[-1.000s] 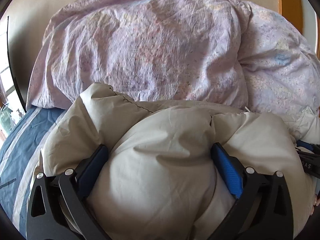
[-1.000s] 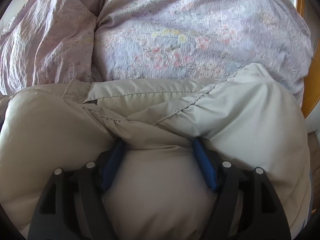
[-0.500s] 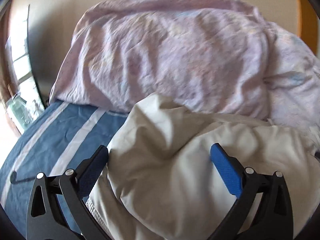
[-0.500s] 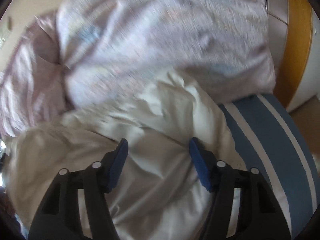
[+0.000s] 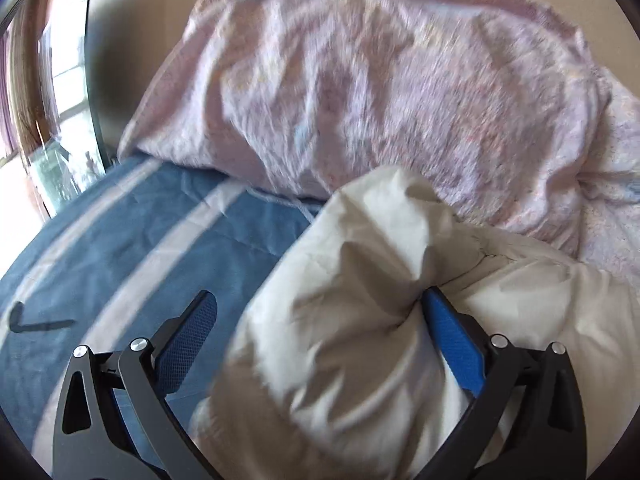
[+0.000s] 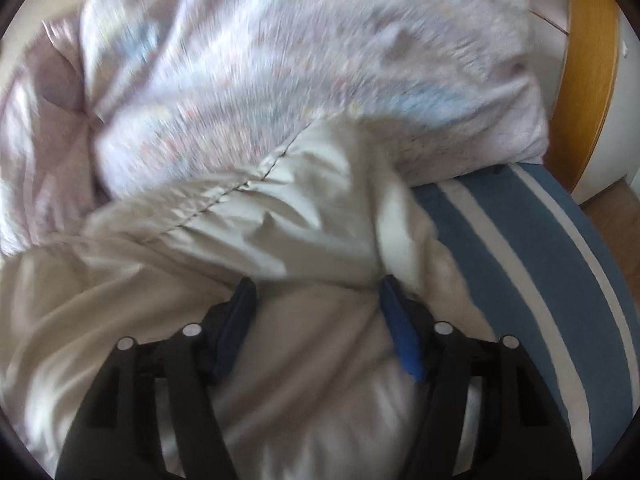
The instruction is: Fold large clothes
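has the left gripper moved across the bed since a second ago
Yes. The left gripper has shifted left against the blue striped bedsheet: earlier the cream jacket filled its view, now bare sheet shows beside its left finger.

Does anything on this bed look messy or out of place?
Yes. The cream jacket is bunched into a puffy heap instead of lying flat, pushed against the crumpled pink duvet. A small dark bent object, too blurred to identify, lies on the striped blue sheet.
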Tool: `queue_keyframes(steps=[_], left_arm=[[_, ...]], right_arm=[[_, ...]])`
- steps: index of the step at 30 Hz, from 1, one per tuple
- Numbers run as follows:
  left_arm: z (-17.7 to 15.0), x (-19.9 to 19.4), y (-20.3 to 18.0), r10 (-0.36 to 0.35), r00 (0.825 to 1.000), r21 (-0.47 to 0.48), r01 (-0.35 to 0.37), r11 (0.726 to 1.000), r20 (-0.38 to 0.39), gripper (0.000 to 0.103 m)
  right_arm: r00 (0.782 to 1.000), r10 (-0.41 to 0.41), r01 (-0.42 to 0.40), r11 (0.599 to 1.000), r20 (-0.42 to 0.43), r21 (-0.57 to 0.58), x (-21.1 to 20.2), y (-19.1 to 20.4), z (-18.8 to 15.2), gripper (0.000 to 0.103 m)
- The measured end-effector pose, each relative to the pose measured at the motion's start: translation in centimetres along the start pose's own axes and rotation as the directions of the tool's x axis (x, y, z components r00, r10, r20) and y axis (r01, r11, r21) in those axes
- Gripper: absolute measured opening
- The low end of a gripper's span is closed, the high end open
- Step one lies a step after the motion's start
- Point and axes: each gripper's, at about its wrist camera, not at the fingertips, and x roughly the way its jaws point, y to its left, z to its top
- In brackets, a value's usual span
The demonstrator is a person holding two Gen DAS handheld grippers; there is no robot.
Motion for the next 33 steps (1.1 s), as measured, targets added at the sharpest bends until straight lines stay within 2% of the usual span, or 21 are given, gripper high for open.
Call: queue_keyframes(steps=[3, 6, 9, 12, 16, 22, 25, 26, 29, 31, 33], left_arm=[[0.2, -1.0, 1.1, -0.008, 1.000, -0.016, 0.008, 1.000, 0.011, 0.102], [0.4, -0.2, 1.7, 0.023, 1.000, -0.014, -0.023, 1.000, -0.022, 0.102], [0.2, 0.9, 2.5, 0.022, 0.998, -0.057, -0.026, 0.998, -0.055, 0.102], [-0.1, 1.3, 2.5, 0.039, 0.998, -0.043, -0.041, 0.998, -0.047, 0.102], [-0.5, 2.4, 2.7, 0.035, 0.997, -0.057, -0.038, 0.998, -0.062, 0.102], [-1.0, 3.4, 3.6, -0.008, 0.995, -0.135, -0.006, 0.991, -0.100, 0.102], [-0.8, 2.1, 4.8, -0.036, 0.993, -0.178, 0.014, 0.984, -0.116, 0.102], [-0.7, 1.2, 5.4, -0.056, 0.993, -0.197, 0.034, 0.980, -0.106, 0.102], [-0.7, -1.2, 7.6, -0.125, 0.988, -0.252, 0.098, 0.963, -0.094, 0.102], [-0.9, -2.6, 9.1, -0.171, 0.980, -0.298, 0.135, 0.945, -0.097, 0.102], [-1.4, -3.7, 10.5, -0.226, 0.968, -0.339, 0.177, 0.924, -0.110, 0.102]], right_arm=[[0.997, 0.075, -0.076, 0.996, 0.024, 0.055, -3.0, -1.8, -1.1, 0.063], [0.995, 0.098, -0.098, 0.994, 0.011, 0.054, -3.9, -2.3, -2.0, 0.063], [0.996, 0.068, -0.066, 0.997, -0.059, 0.038, -2.0, -2.4, -2.7, 0.063], [0.994, 0.067, -0.063, 0.997, -0.087, 0.042, -0.6, -2.6, -2.9, 0.063], [0.988, 0.115, -0.106, 0.990, -0.100, 0.096, 0.9, -3.6, -2.9, 0.063], [0.991, 0.100, -0.089, 0.989, -0.085, 0.121, 1.0, -3.6, -3.1, 0.064], [0.988, 0.140, -0.120, 0.964, -0.071, 0.237, -0.9, -4.9, -2.6, 0.061], [0.987, 0.155, -0.138, 0.951, -0.038, 0.275, -2.2, -5.7, -2.7, 0.062], [0.992, 0.121, -0.124, 0.935, 0.029, 0.333, -5.6, -7.7, -3.1, 0.066], [0.993, 0.111, -0.114, 0.923, 0.029, 0.366, -6.8, -8.7, -3.5, 0.067], [0.989, 0.148, -0.138, 0.896, 0.010, 0.422, -7.4, -9.7, -4.3, 0.068]])
